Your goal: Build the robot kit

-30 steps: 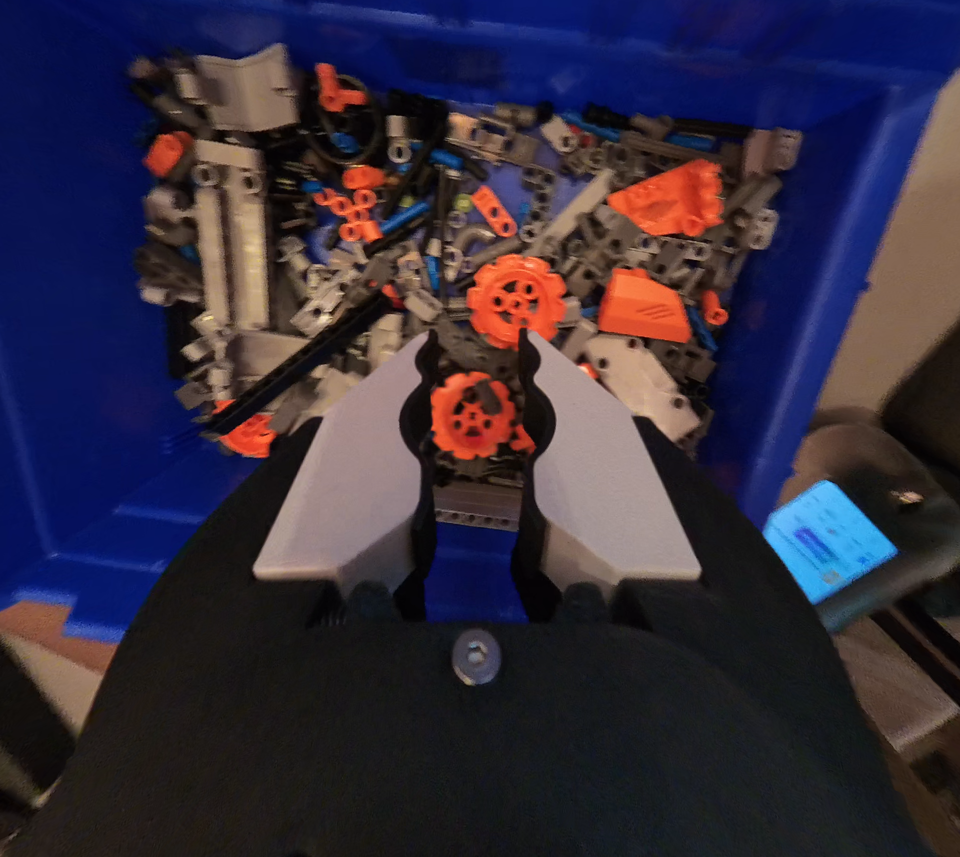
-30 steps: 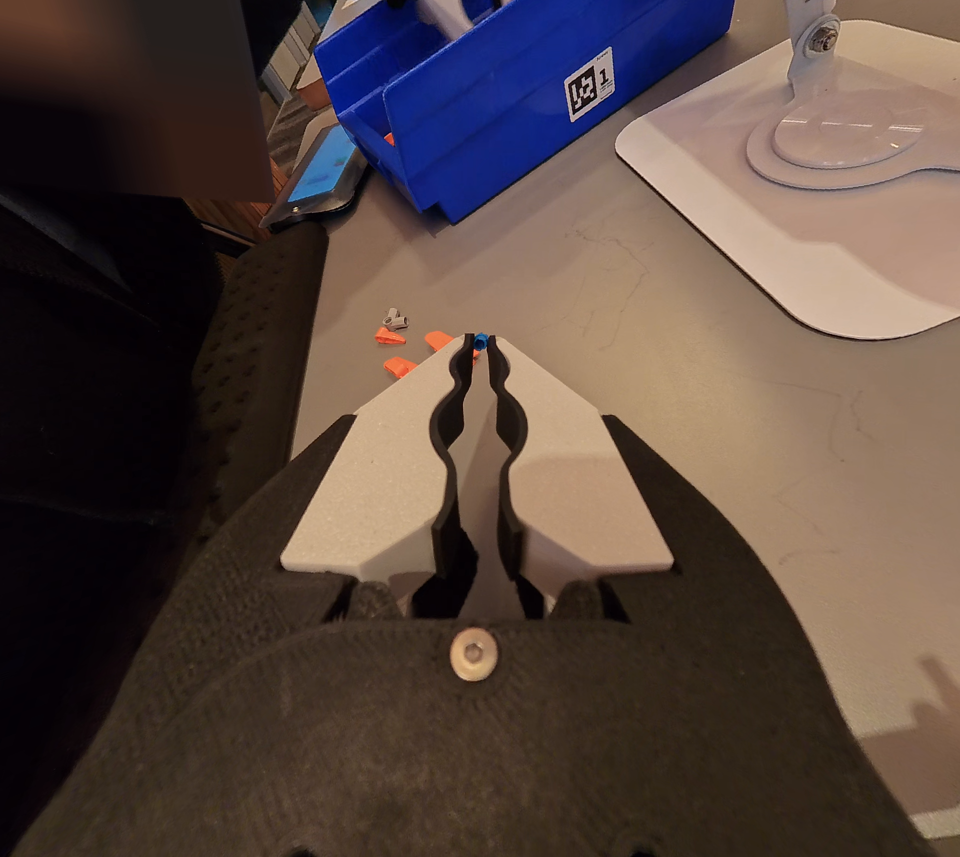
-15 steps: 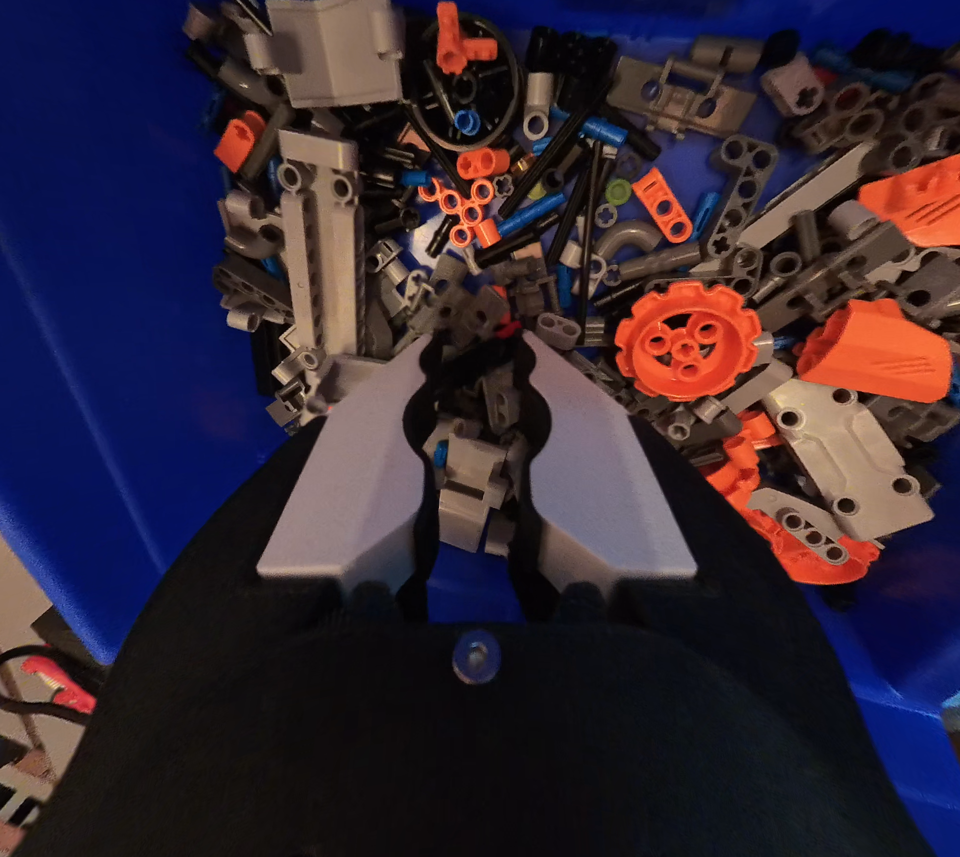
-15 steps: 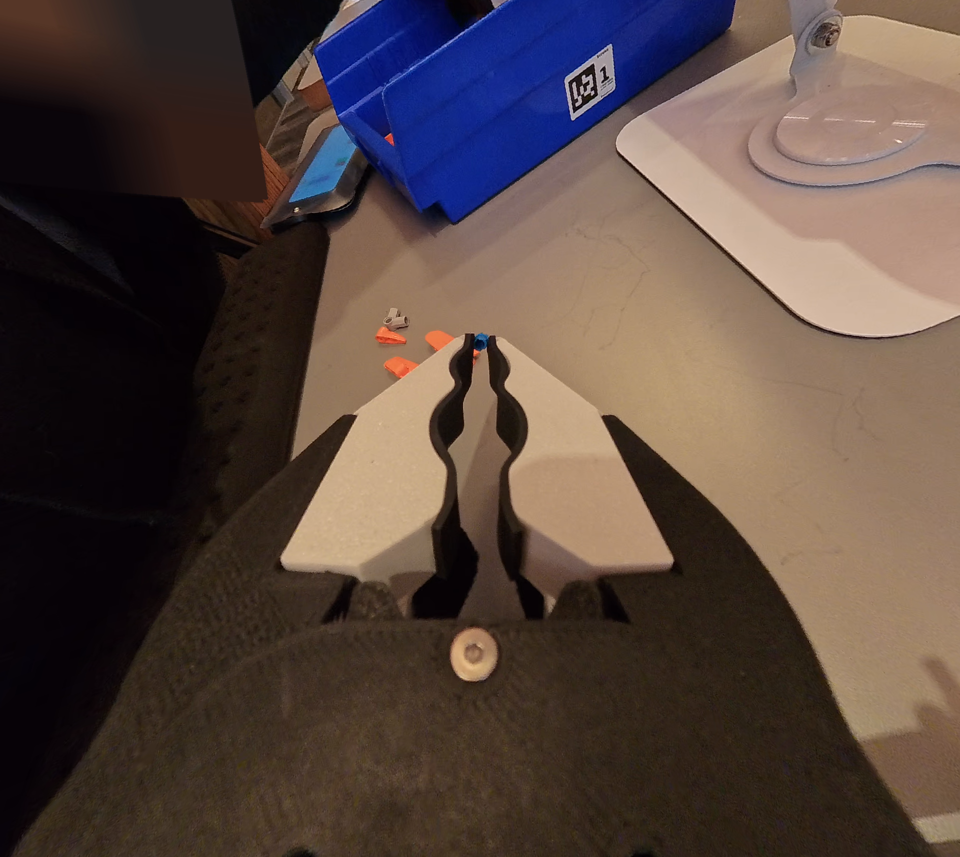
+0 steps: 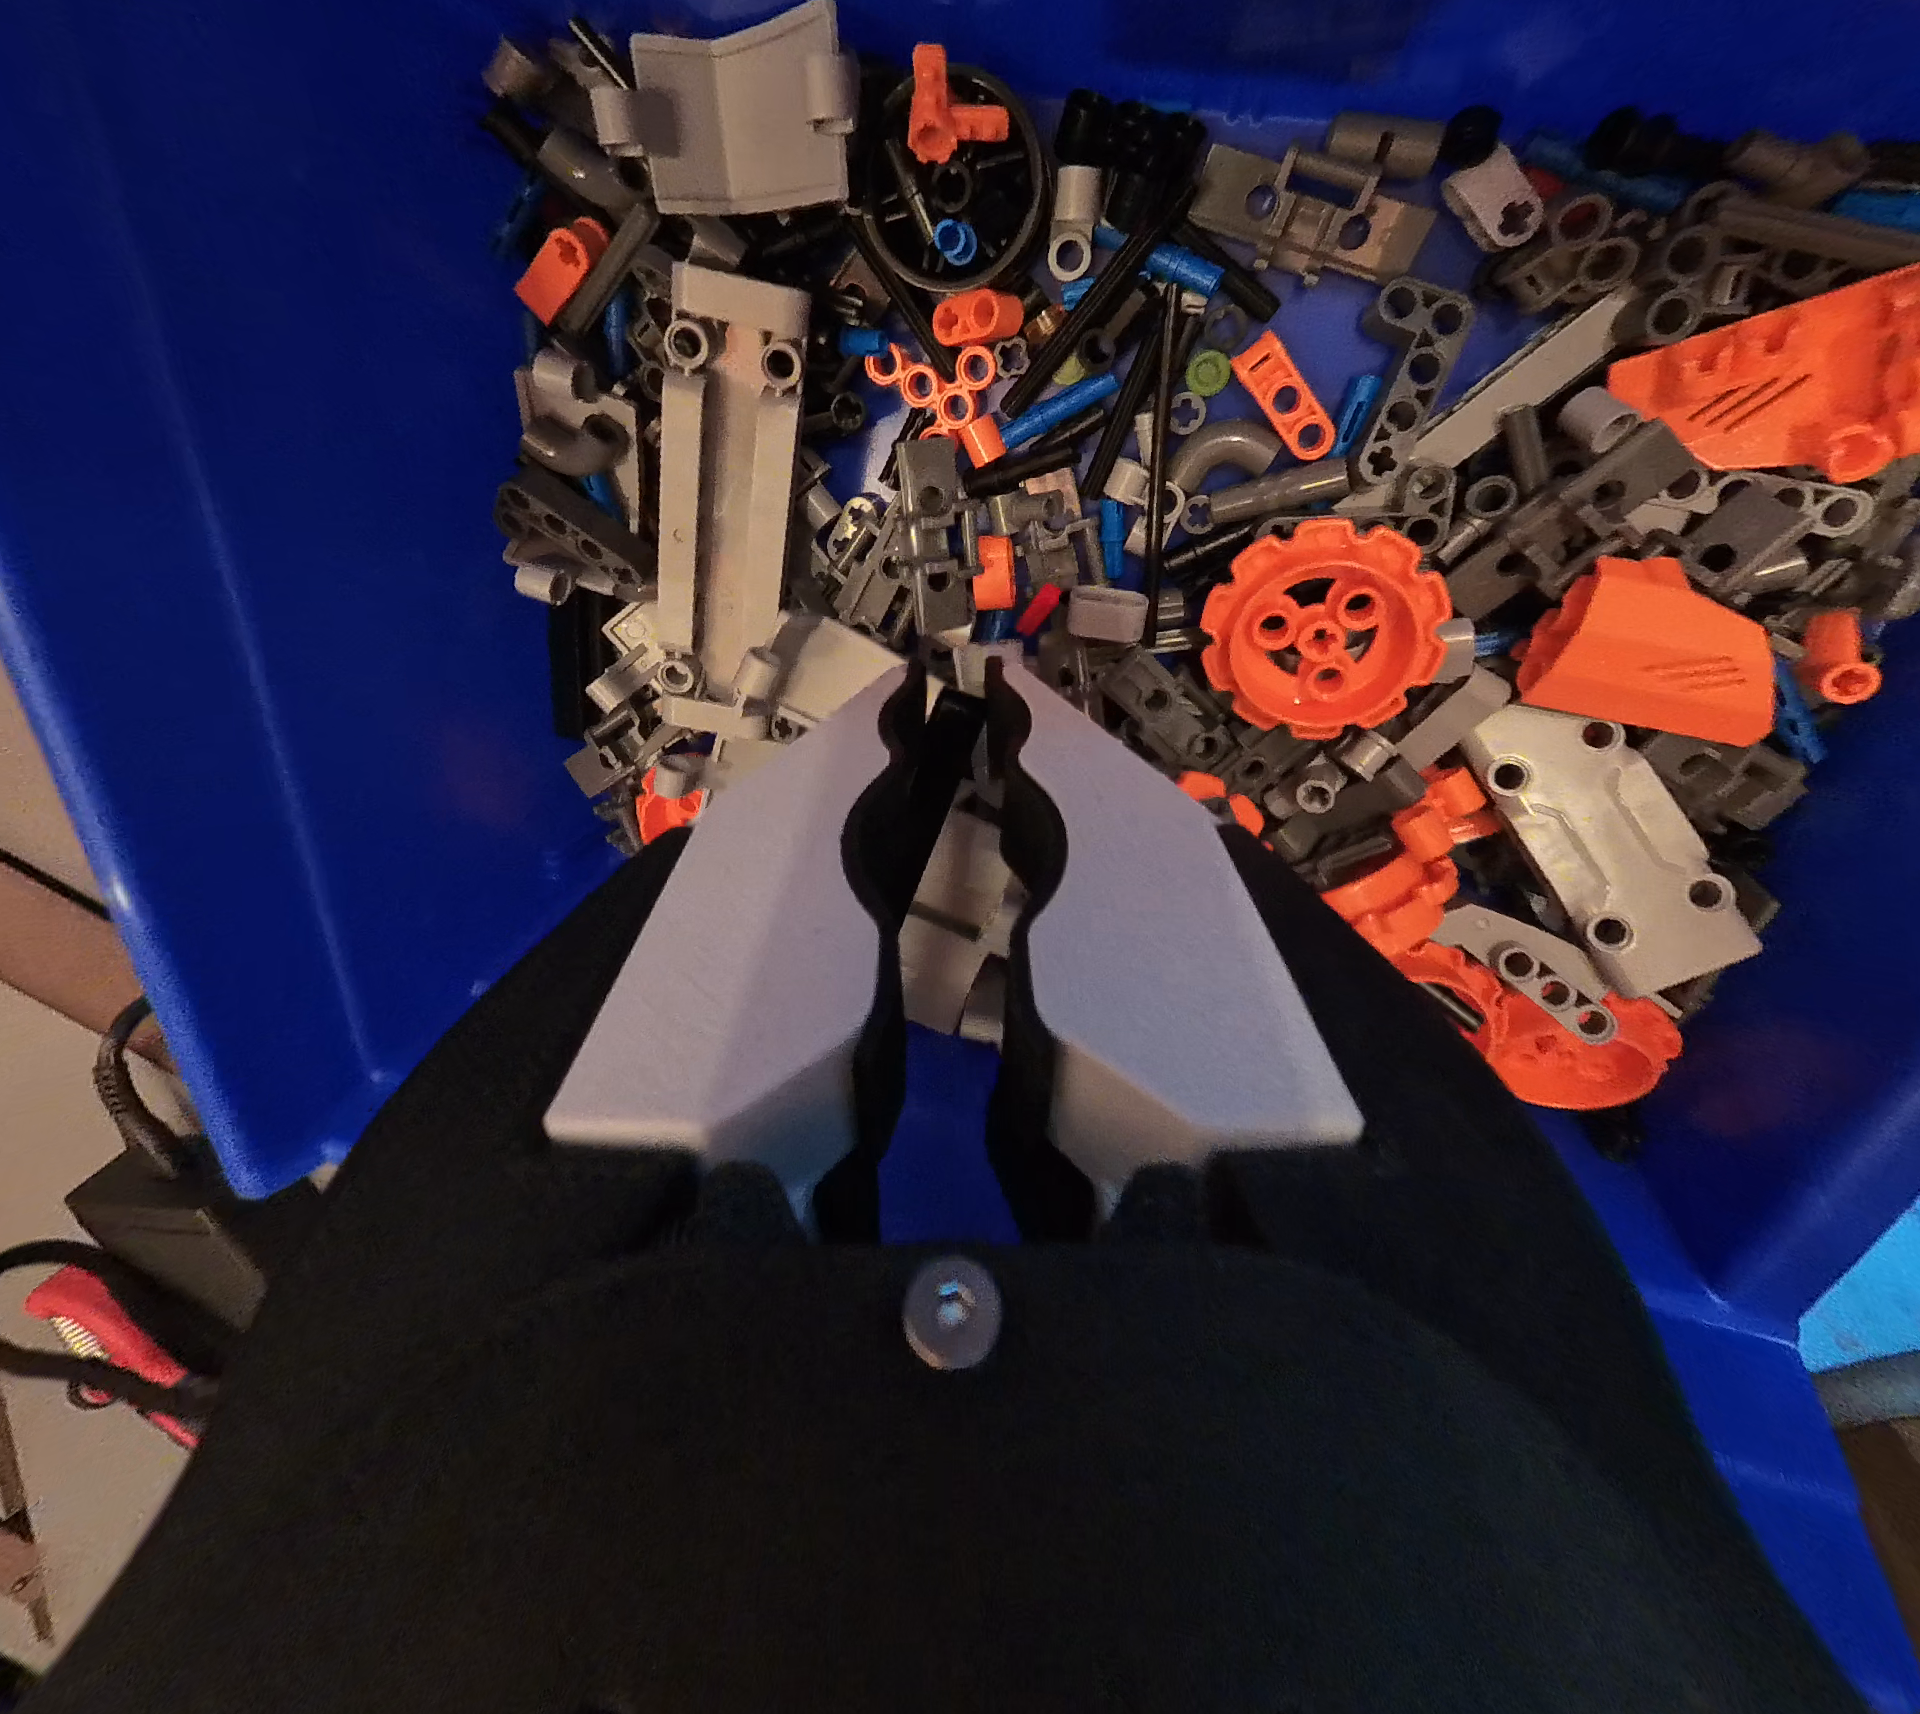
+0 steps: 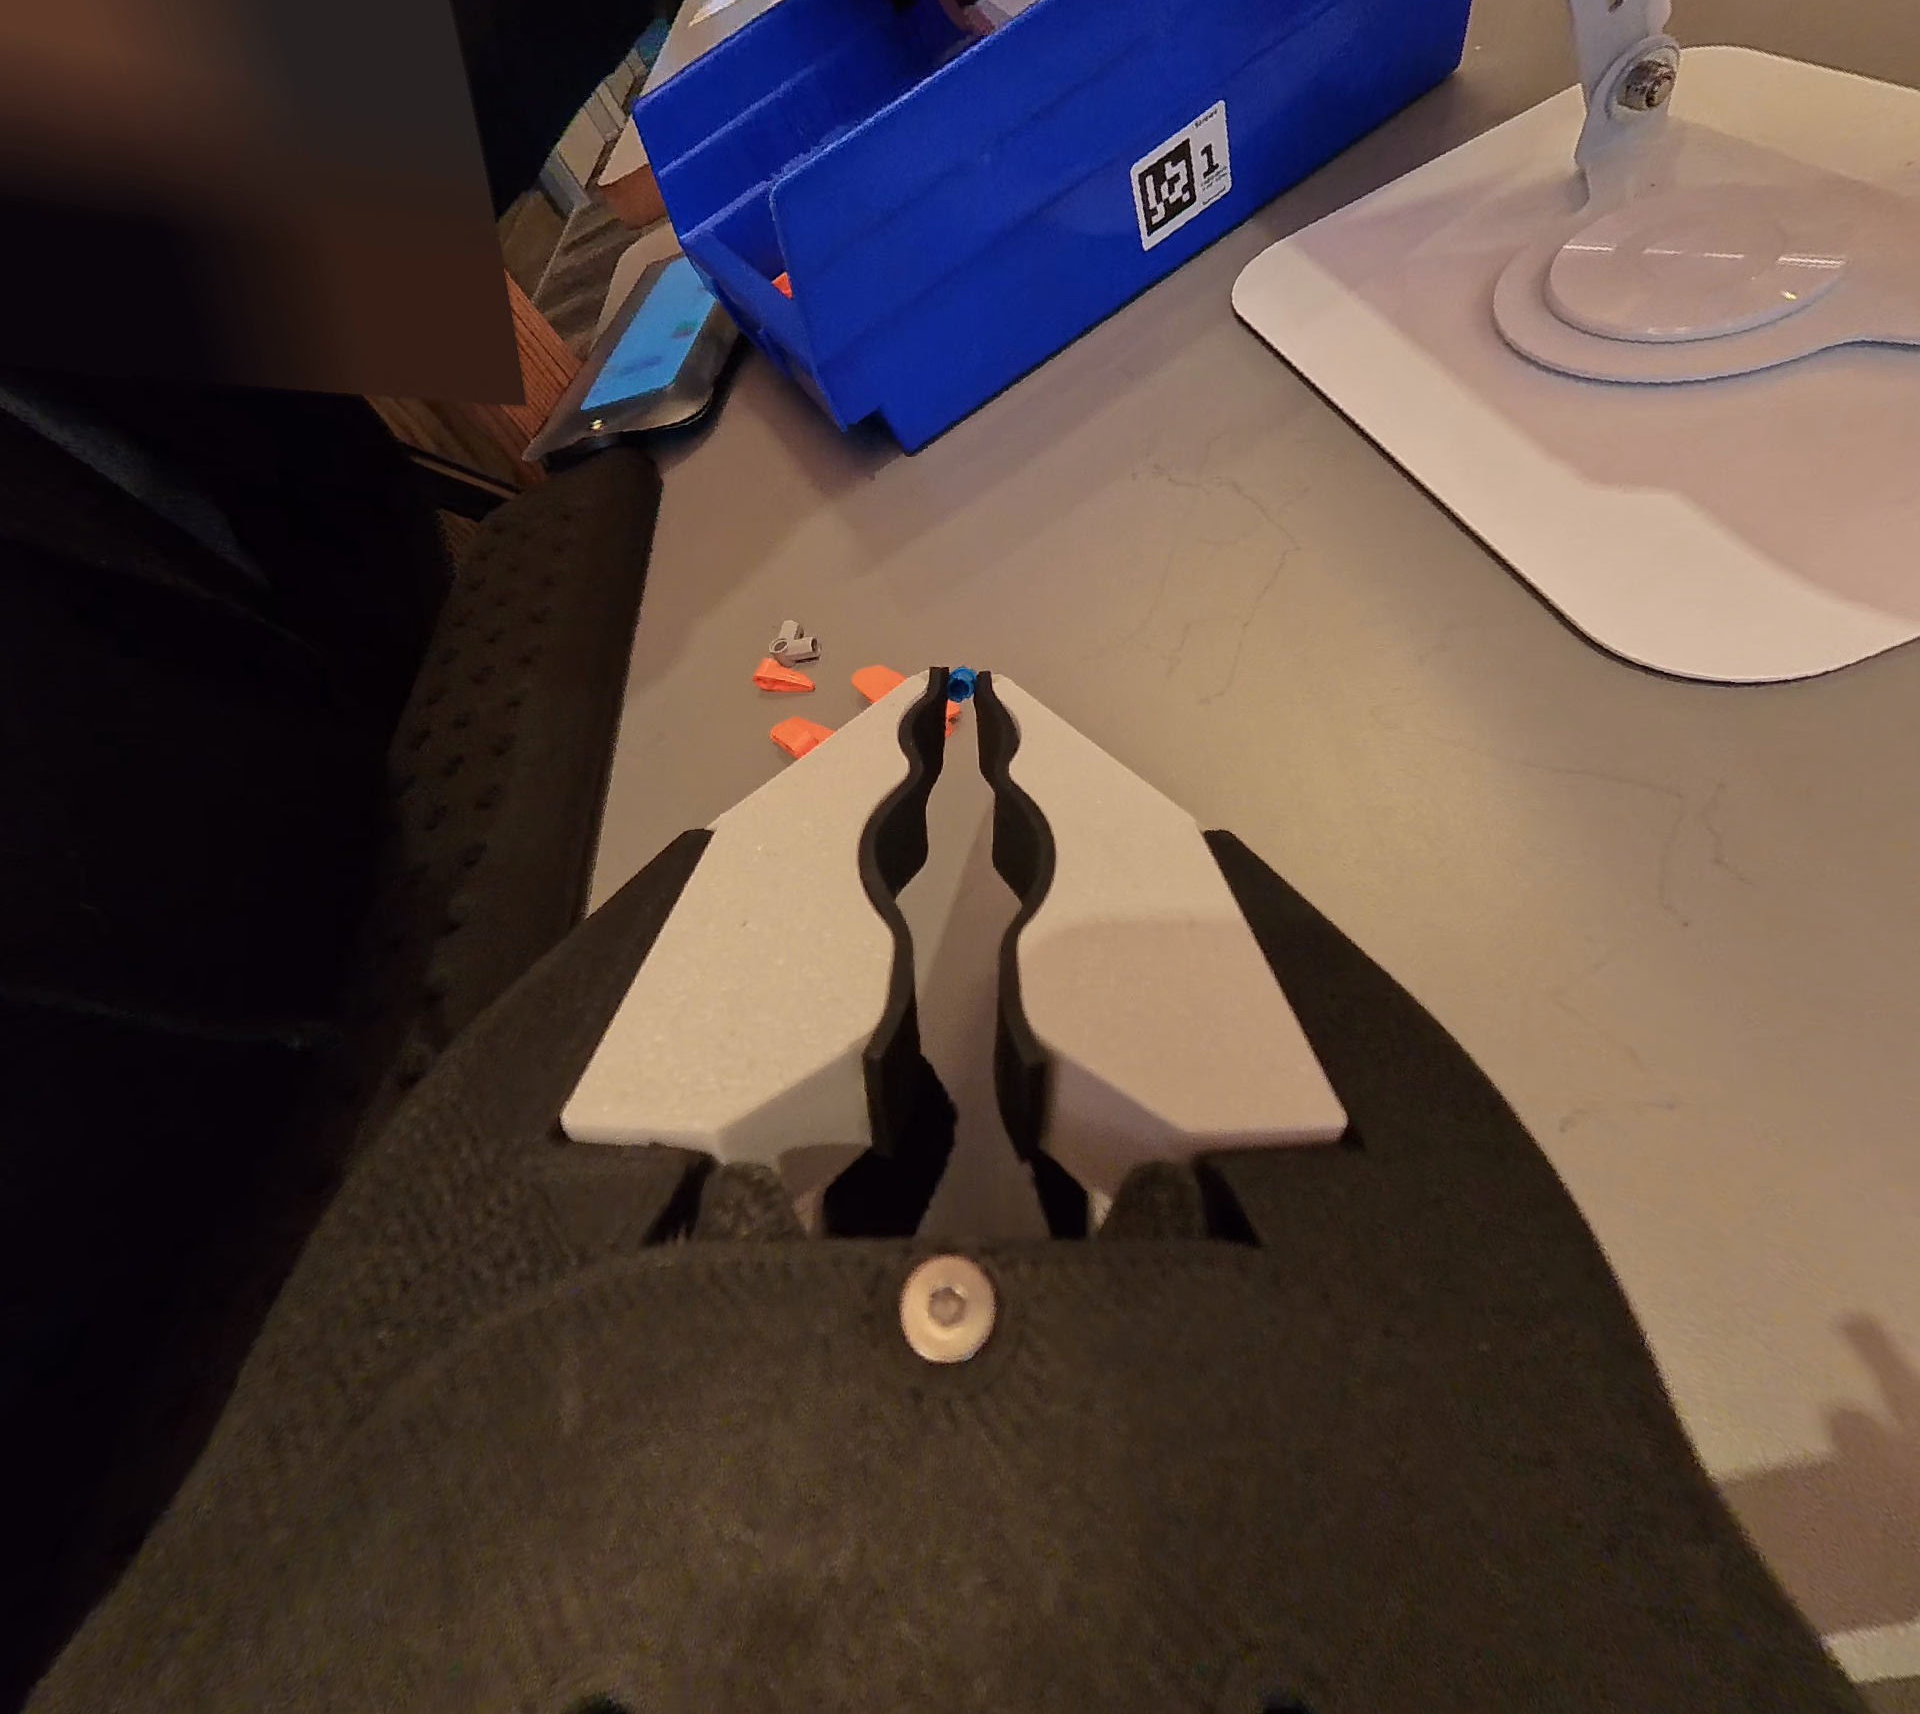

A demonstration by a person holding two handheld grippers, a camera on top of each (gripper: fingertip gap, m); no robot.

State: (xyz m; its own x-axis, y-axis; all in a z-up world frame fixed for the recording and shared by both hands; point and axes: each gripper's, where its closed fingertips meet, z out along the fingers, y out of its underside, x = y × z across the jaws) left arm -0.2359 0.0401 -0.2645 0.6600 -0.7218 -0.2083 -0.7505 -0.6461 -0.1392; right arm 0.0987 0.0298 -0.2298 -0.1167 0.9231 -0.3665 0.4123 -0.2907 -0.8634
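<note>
While gripped, blue pin [image 6: 960,683] sits between right tongs [image 6: 962,679].

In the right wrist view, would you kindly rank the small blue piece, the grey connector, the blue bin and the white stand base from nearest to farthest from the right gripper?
1. Small blue piece: between the jaws of the right gripper.
2. Grey connector: on the table, just ahead to the left.
3. Blue bin: farther ahead, upper middle.
4. White stand base: far right; too close to the bin to rank firmly.

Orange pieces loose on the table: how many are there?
3 orange pieces, left of the right gripper: one beside the grey piece, one at the gripper's tip, one nearest the camera. Others may hide behind the gripper.
</note>
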